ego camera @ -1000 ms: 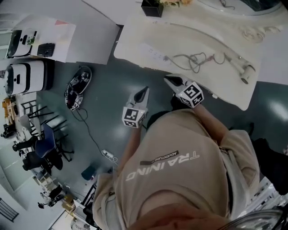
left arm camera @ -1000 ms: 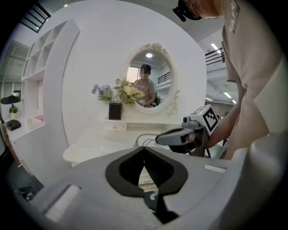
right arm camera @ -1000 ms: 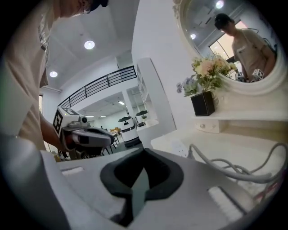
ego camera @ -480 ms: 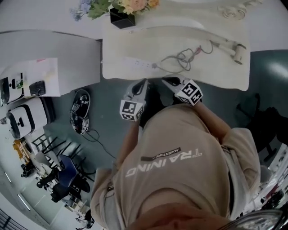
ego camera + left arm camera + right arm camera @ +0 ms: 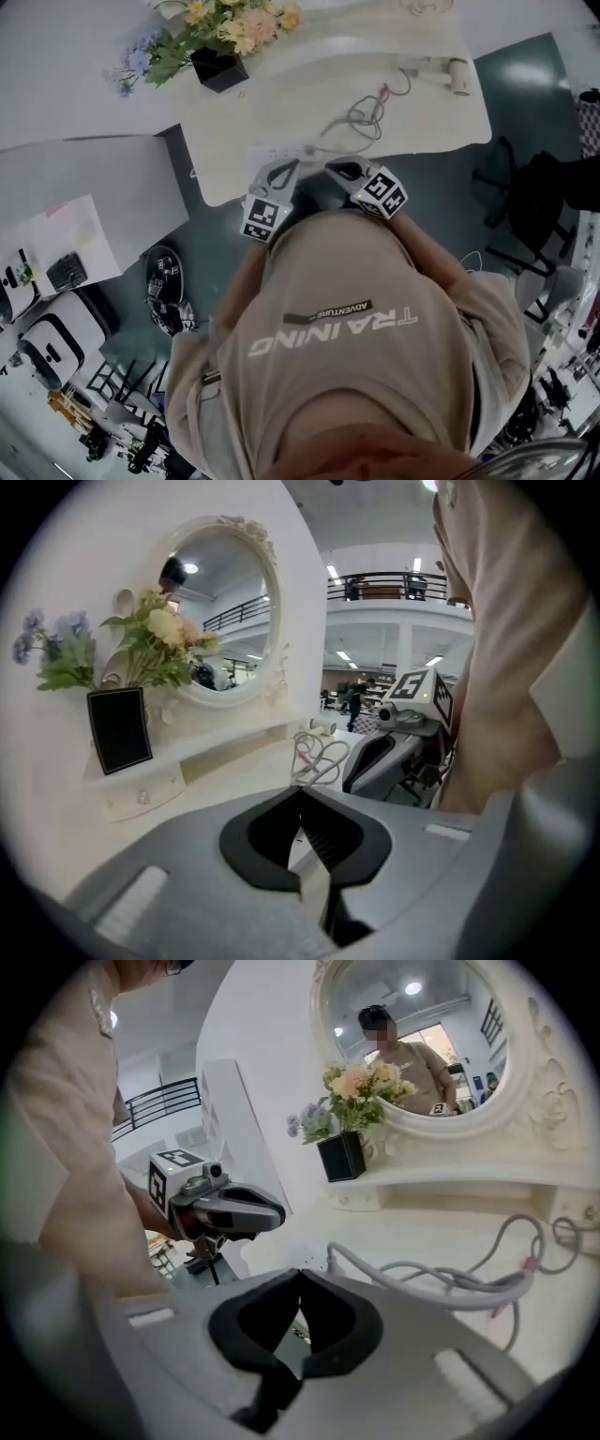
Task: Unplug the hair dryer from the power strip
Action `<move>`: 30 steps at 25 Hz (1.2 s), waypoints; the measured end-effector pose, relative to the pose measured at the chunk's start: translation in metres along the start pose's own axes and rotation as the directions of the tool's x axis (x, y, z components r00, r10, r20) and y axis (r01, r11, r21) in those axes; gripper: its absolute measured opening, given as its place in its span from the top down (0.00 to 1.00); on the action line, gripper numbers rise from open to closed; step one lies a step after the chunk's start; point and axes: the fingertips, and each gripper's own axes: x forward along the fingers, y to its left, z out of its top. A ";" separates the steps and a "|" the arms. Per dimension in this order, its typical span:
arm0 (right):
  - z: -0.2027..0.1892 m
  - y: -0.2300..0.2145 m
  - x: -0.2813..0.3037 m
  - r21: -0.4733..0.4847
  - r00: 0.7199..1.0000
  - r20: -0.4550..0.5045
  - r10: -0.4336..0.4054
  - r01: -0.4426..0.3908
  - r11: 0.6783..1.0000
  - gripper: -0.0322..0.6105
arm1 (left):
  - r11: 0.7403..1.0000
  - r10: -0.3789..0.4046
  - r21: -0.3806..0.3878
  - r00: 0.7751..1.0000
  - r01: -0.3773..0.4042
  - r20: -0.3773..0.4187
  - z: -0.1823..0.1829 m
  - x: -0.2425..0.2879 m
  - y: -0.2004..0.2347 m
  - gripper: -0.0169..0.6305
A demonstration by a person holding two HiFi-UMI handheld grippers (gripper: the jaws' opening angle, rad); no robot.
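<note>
Hair dryer (image 5: 448,70) sits at the dressing table's (image 5: 246,117) far right corner; power strip (image 5: 279,152) barely legible at front edge, beyond left gripper (image 5: 284,171) and right gripper (image 5: 337,171) (both closed, empty).

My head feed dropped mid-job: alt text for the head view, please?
Seen from above, a person in a beige top holds the left hand-held gripper and right hand-held gripper at the near edge of a white dressing table. Just ahead lies the power strip; a looped cord runs to the hair dryer at far right.
</note>
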 end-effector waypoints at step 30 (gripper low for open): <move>-0.039 -0.043 0.046 0.112 0.955 -0.165 -0.245 0.265 0.958 0.94 | 0.849 -0.427 0.189 0.851 0.494 -0.305 -0.045 0.092 -0.014 0.88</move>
